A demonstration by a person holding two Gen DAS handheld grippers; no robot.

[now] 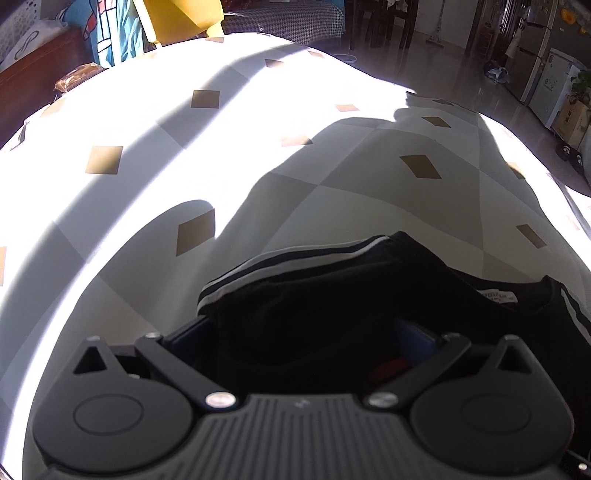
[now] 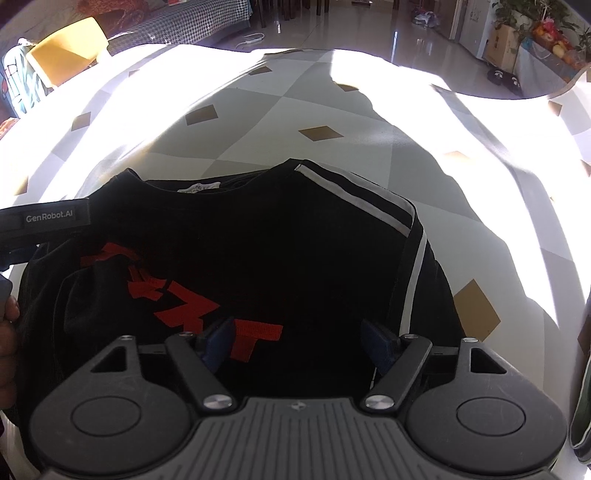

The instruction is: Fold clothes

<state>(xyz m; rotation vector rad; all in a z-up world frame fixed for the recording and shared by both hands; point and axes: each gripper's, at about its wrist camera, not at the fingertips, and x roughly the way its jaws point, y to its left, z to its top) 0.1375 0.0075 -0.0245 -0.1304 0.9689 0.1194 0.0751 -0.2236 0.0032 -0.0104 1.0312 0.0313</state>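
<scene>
While both of its blue fingers [image 2: 218,341] stand wide apart over the black cloth with nothing pinched between them, the right hand-held gripper [image 2: 299,343] hangs released above the one garment here, a black shirt [image 2: 258,251] with red lettering [image 2: 184,302] on its chest and white stripes [image 2: 373,199] along the shoulder. It lies flat on the worktop [image 2: 258,122], collar label away from the camera. At the shirt's left edge the left hand-held gripper [image 2: 44,218] reaches in, with a person's fingers [image 2: 9,314] showing just below it. From the left wrist view that left hand-held gripper [image 1: 303,336] has the dark cloth bunched between its spread fingers; whether they press on it I cannot tell. So: two hand-held grippers, one shirt. One worktop carries it, covered in a grey and white diamond pattern with small tan squares, half in hard sunlight and half in shadow. Beyond are a yellow chair [image 2: 70,40], a houndstooth cover [image 2: 184,26], a glossy floor and potted plants [image 2: 524,14]
</scene>
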